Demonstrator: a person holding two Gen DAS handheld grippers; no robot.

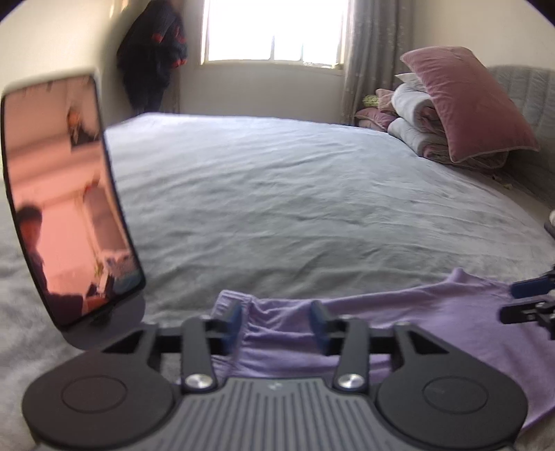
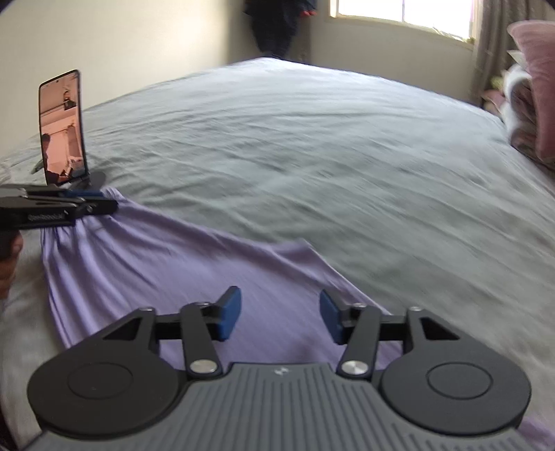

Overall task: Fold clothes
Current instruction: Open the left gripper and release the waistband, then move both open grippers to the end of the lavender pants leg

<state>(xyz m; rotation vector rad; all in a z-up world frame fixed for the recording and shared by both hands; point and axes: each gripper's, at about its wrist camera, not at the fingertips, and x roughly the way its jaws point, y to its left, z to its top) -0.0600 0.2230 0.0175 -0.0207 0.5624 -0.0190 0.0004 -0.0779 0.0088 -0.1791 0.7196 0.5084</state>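
A lilac garment [image 2: 166, 263] lies spread on the grey bed sheet [image 2: 312, 156], near the front edge. In the left wrist view the garment [image 1: 399, 319] is bunched at its gathered end. My left gripper [image 1: 275, 321] is open, its blue pads either side of that bunched end. It shows from the side in the right wrist view [image 2: 100, 204], low over the garment's far left corner. My right gripper [image 2: 280, 314] is open and empty, just above the garment's near right part. Its fingers [image 1: 530, 288] show at the right edge of the left wrist view.
A phone [image 2: 62, 128] stands upright on a stand at the bed's left side, close to my left gripper; it looms large in the left wrist view [image 1: 66, 197]. Pink pillows and folded quilts [image 1: 451, 111] are stacked at the head of the bed. A window [image 1: 274, 31] is behind.
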